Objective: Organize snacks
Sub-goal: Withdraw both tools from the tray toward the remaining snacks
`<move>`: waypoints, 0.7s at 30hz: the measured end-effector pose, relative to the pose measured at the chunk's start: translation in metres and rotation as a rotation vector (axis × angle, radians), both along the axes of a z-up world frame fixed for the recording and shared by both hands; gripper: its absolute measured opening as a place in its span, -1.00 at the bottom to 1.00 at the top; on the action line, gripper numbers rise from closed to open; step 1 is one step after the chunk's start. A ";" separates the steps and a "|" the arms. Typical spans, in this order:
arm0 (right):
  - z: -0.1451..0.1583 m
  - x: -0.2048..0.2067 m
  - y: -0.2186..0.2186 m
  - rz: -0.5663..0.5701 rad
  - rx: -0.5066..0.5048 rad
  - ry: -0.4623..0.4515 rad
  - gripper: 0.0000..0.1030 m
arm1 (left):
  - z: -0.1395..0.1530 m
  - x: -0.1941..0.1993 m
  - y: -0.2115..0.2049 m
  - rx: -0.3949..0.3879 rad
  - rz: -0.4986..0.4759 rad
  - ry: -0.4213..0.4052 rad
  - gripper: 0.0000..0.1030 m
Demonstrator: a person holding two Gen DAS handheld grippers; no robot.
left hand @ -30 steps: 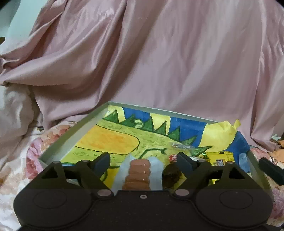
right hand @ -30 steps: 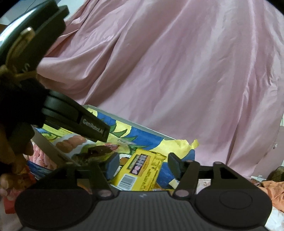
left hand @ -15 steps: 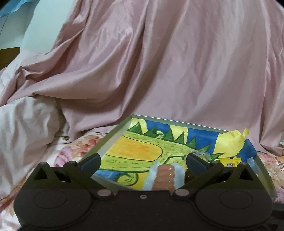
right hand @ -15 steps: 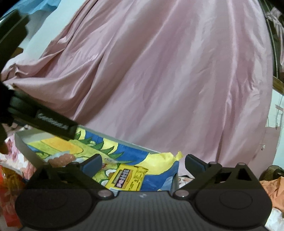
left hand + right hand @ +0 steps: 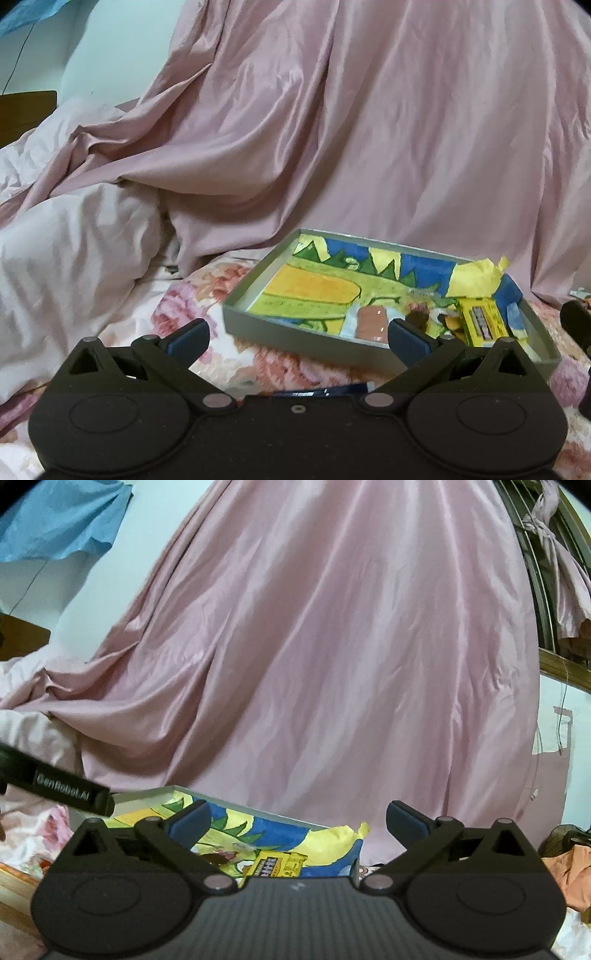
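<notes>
- The left gripper (image 5: 297, 334) is seen with its jaws spread wide and nothing between them; they have just been opening, and only the flowered bedcover (image 5: 192, 306) lies beneath the gap.
- The right gripper (image 5: 297, 818) is likewise spread wide and empty, its jaws having just been opening; it is pointed about level toward the pink satin sheet (image 5: 332, 646).
- A shallow grey tray (image 5: 280, 330) is set on the flowered bedcover, ahead and to the right of the left gripper, and is lined with a painted sheet (image 5: 314, 288) in yellow, green and blue.
- The snacks are found inside the tray, gathered at its near right part: a clear-wrapped pack of brown rolls (image 5: 371, 323), a dark wrapped snack (image 5: 419, 318) just beside it, and a yellow snack box (image 5: 482, 323) further right.
- In the right wrist view the yellow box (image 5: 277, 866) is seen lying on the painted lining, partly hidden behind the gripper body.
- The pink sheet is draped behind the tray and fills most of both views.
- A pale bundle of bedding (image 5: 66, 251) is heaped at the left.
</notes>
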State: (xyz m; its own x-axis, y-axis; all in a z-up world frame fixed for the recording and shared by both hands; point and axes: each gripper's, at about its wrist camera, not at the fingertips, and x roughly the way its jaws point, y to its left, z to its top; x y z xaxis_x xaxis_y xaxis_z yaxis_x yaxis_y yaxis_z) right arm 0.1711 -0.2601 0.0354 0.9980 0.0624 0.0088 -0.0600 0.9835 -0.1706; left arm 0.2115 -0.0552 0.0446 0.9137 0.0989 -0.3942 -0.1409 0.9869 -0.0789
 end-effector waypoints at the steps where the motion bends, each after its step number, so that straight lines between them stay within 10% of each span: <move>1: 0.001 -0.003 -0.001 0.000 0.007 0.003 0.99 | -0.001 -0.004 0.002 0.000 -0.002 0.001 0.98; 21: -0.006 -0.074 0.015 0.089 0.090 0.237 1.00 | -0.032 -0.098 0.023 0.045 -0.101 0.043 0.98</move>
